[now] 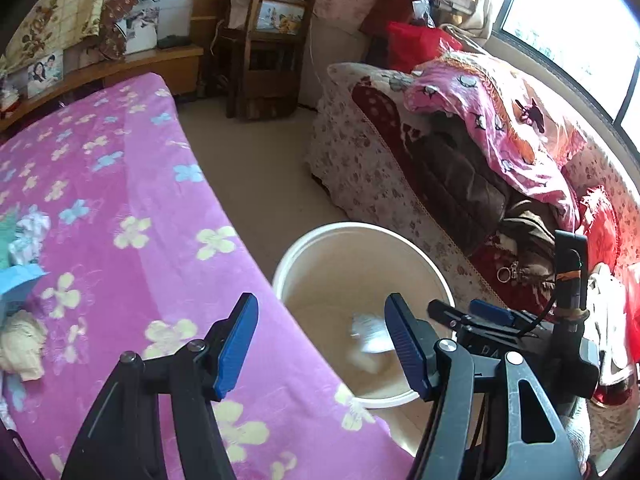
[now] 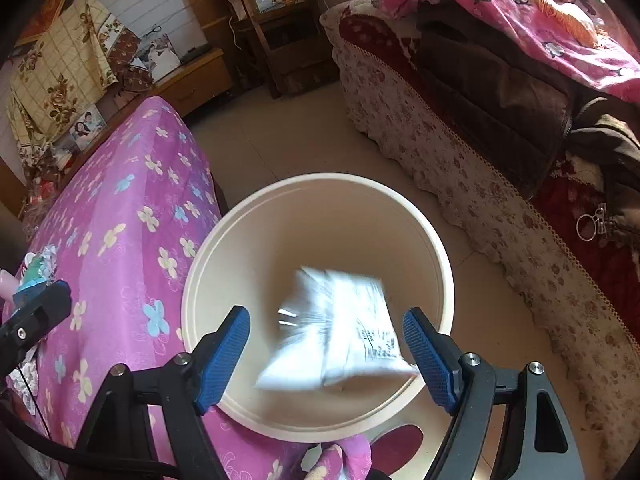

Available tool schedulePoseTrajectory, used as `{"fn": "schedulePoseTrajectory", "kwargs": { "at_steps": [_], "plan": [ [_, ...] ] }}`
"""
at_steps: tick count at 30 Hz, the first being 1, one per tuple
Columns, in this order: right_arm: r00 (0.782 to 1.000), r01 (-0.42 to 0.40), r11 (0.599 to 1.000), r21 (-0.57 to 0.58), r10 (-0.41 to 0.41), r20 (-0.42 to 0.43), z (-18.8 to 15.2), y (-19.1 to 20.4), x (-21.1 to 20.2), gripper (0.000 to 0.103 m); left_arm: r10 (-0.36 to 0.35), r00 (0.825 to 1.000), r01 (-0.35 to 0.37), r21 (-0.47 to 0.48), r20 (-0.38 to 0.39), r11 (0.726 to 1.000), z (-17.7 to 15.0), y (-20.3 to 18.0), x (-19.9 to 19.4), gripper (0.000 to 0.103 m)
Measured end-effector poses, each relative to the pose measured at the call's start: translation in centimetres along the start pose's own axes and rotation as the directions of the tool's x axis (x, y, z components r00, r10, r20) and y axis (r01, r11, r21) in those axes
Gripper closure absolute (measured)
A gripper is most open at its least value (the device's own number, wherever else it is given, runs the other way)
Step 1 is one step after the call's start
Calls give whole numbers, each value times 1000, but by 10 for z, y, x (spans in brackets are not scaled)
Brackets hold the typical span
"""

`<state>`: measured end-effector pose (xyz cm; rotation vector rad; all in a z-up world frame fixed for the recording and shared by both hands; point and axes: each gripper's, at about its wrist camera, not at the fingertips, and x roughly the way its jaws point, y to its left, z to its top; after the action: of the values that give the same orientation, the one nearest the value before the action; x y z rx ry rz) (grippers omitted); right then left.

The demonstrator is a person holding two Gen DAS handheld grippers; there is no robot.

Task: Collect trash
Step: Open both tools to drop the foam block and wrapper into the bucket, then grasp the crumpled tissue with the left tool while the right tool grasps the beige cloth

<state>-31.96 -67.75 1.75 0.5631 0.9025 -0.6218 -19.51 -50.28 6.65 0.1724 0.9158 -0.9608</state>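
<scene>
Blue-padded fingers of the right gripper [image 2: 326, 356] are standing wide apart, gripping nothing, above the cream bucket [image 2: 200, 276]. Between and just beyond them, a blurred white packet [image 2: 344, 332] is showing inside the bucket's mouth. Left gripper [image 1: 322, 346] is also gaping wide over the purple flowered bedspread [image 1: 120, 184], bucket ahead-right, crumpled paper [image 1: 22, 346] lying far left.

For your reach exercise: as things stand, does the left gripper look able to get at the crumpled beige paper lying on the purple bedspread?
Probably yes. The left gripper is open and empty, and nothing lies between it and the crumpled beige paper on the purple bedspread.
</scene>
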Motion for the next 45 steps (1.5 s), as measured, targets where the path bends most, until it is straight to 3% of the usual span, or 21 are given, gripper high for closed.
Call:
{"fn": "schedulePoseTrajectory", "kwargs": {
  "at_steps": [9, 15, 20, 25, 32, 35, 39, 45],
  "plan": [
    [991, -17, 995, -103, 31, 131, -2, 35, -36, 21, 115, 990, -114, -12, 85, 993, -14, 24, -48, 36],
    [984, -9, 983, -182, 41, 176, -13, 81, -62, 21, 232, 965, -229, -33, 125, 973, -29, 47, -81, 36],
    [977, -59, 969, -239, 106, 187, -25, 120, -81, 21, 255, 955, -245, -80, 154, 966, -42, 70, -112, 36],
    [965, -113, 938, -327, 182, 188, -40, 171, -95, 21, 296, 940, -277, -129, 167, 952, -60, 97, -142, 36],
    [955, -201, 890, -410, 272, 121, -58, 229, -98, 21, 341, 929, -308, -211, 143, 928, -88, 144, -179, 36],
    [950, -233, 875, -424, 297, 91, -65, 247, -95, 21, 378, 915, -340, -237, 139, 910, -100, 162, -193, 36],
    [948, -247, 857, -452, 310, 68, -75, 269, -93, 21, 446, 883, -401, -259, 144, 878, -114, 182, -208, 36],
    [947, -253, 836, -488, 317, 52, -85, 292, -91, 21, 477, 868, -425, -291, 139, 857, -127, 201, -219, 36]
  ]
}}
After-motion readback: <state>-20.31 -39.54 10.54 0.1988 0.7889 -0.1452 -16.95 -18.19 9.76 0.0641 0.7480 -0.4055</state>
